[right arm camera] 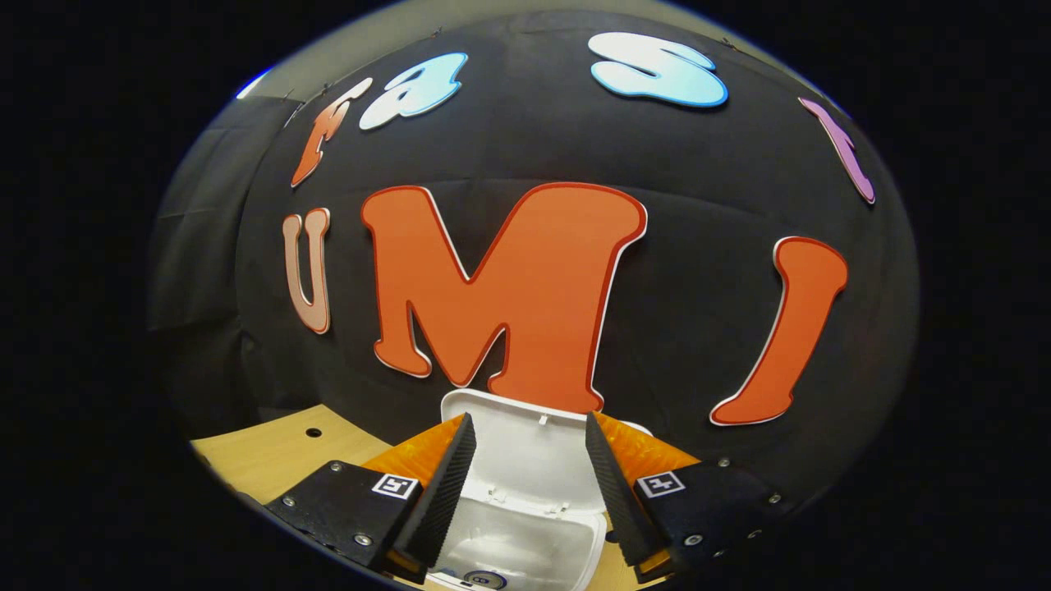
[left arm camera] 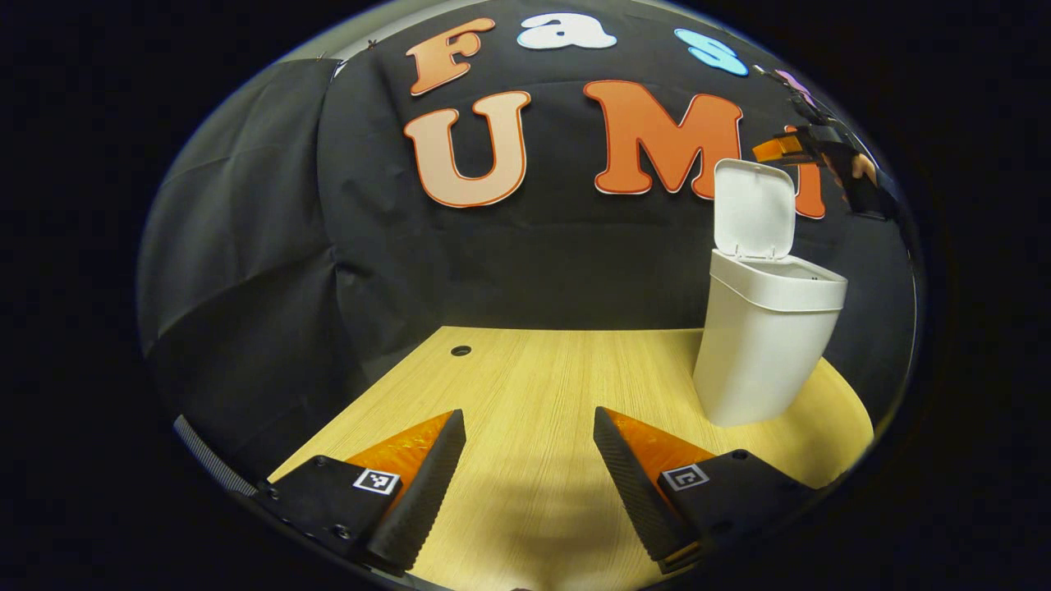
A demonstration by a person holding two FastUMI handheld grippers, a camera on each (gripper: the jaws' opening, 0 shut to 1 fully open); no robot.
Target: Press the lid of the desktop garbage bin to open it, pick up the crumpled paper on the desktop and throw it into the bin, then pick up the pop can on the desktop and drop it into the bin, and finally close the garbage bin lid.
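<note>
While both grippers gape empty — right gripper (right arm camera: 530, 484) hovers over lid-up bin (left arm camera: 759, 345).

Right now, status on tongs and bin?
Left tongs open, empty, over the desk. Right tongs open above the bin. Lid up. Nothing blocking.

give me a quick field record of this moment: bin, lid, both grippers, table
bin: white bin upright on the wooden table, toward its right side in the left gripper view
lid: lid up, bin open
inside bin: something round with a dark ring at the bottom, too little of it in sight to name
left gripper: left gripper open, holding nothing, low over bare table
right gripper: right gripper open, holding nothing, above the bin's opening, pointing at the raised lid
table: small round hole near the back edge
</note>
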